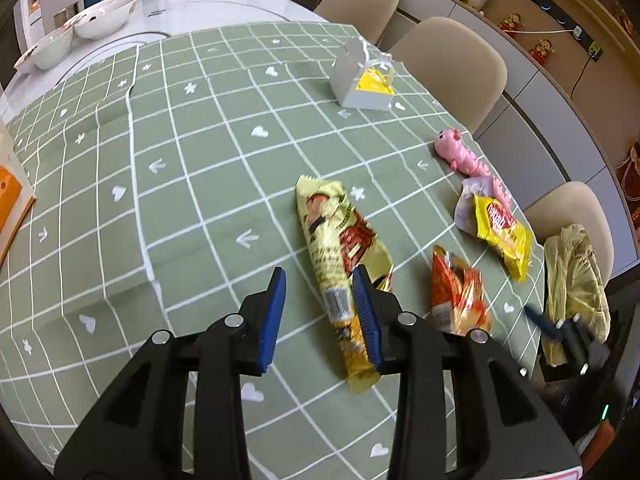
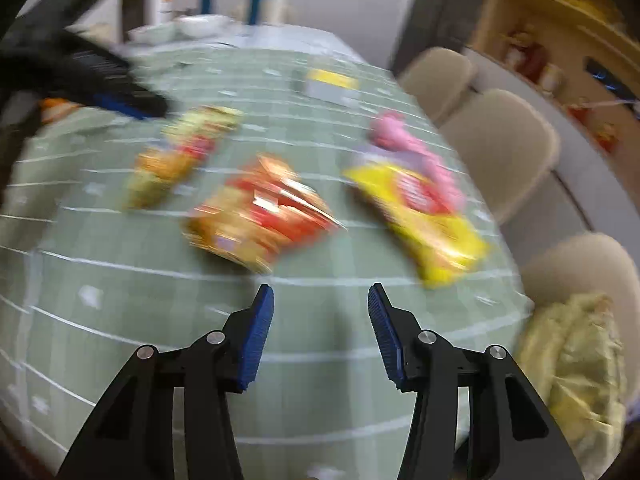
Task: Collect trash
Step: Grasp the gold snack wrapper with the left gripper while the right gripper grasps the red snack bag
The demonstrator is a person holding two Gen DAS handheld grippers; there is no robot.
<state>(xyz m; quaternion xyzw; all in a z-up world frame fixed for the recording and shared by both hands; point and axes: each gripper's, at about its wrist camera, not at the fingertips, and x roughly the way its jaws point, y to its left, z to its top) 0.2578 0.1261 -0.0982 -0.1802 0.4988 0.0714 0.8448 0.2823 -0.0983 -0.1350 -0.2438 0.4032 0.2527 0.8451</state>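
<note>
A long pale yellow snack wrapper (image 1: 340, 248) lies on the green checked tablecloth (image 1: 180, 160); it also shows blurred in the right wrist view (image 2: 188, 148). My left gripper (image 1: 320, 280) is open just above it, the right pad over the wrapper's edge. A red-orange wrapper (image 1: 456, 288) (image 2: 260, 216) and a yellow wrapper (image 1: 502, 232) (image 2: 420, 216) lie to the right. My right gripper (image 2: 320, 300) is open and empty above the cloth, short of the red wrapper. It shows at the table's right edge in the left wrist view (image 1: 560, 328).
A pink toy (image 1: 464, 156) (image 2: 408, 148) lies behind the yellow wrapper. A white box with a yellow face (image 1: 364, 80) stands farther back. White bowls (image 1: 104, 20) and bottles stand at the far end. A crumpled yellowish bag (image 1: 576, 280) (image 2: 576, 368) lies on a chair at right.
</note>
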